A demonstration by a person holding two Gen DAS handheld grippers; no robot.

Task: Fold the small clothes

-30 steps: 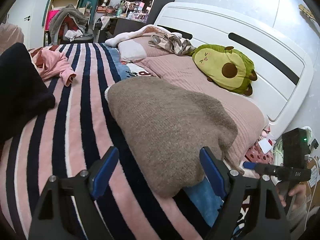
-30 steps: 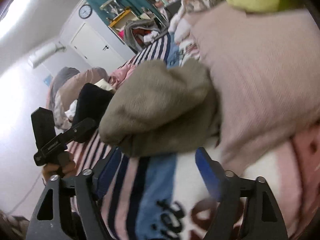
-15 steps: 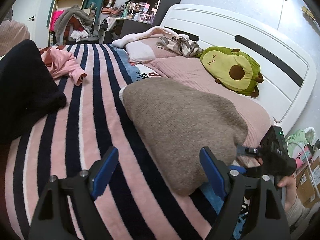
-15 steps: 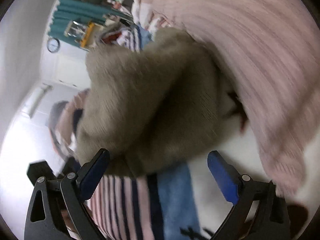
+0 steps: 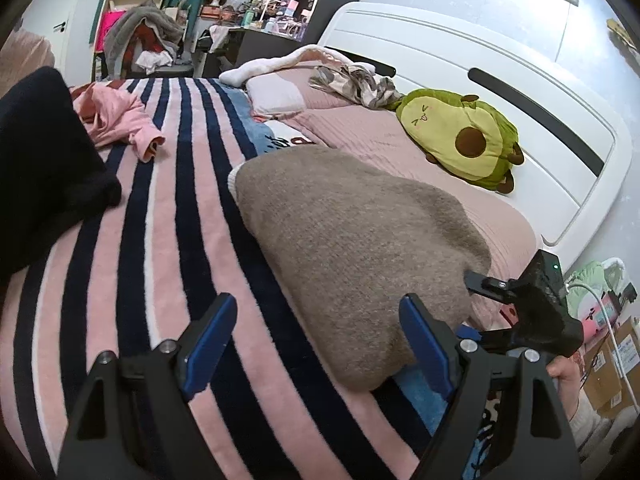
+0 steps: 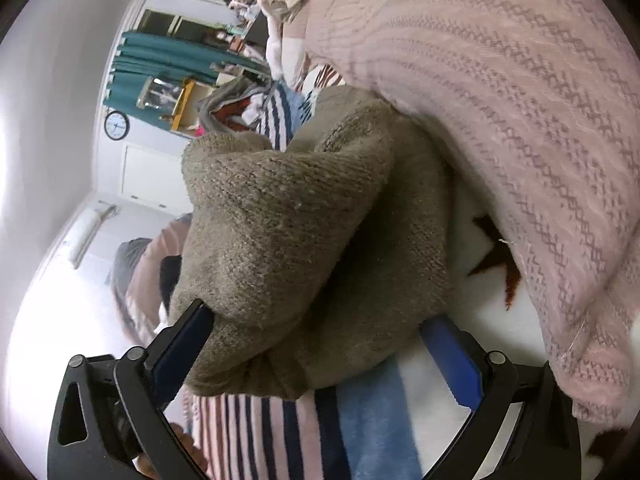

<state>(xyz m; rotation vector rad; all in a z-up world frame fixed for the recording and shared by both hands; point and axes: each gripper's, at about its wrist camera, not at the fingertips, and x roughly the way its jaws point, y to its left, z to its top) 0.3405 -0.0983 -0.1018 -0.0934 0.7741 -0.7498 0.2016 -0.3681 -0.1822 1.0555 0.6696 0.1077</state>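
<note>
Fingers of the right gripper (image 6: 320,356) stand wide apart, having just been opening, with the near edge of the brown sweater (image 6: 304,240) bulging between them. The left blue pad (image 6: 180,356) lies against the knit; the right pad (image 6: 452,360) sits just beside the lower fold, and whether it touches cannot be told. Nothing is pinched. The view is rolled on its side, so the room behind the sweater stands tilted.

The left gripper (image 5: 316,344) is also open, fairly wide, above the striped blanket (image 5: 132,264). Its right pad (image 5: 424,344) is close to the sweater's (image 5: 352,256) near corner; contact is unclear. Its left pad (image 5: 208,344) hangs over bare stripes.

The sweater lies in a rounded heap on the blanket, its far side up against the pink pillow (image 5: 392,148). From the left wrist view the right gripper's body (image 5: 536,304) shows at the sweater's right edge, its fingertips hidden behind the knit, and only part of the hand (image 5: 568,376) holding it is visible.

Further out: a black garment (image 5: 44,168) cut off at the left, a crumpled pink garment (image 5: 116,116), and an avocado plush (image 5: 460,136) against the headboard (image 5: 460,56).
</note>
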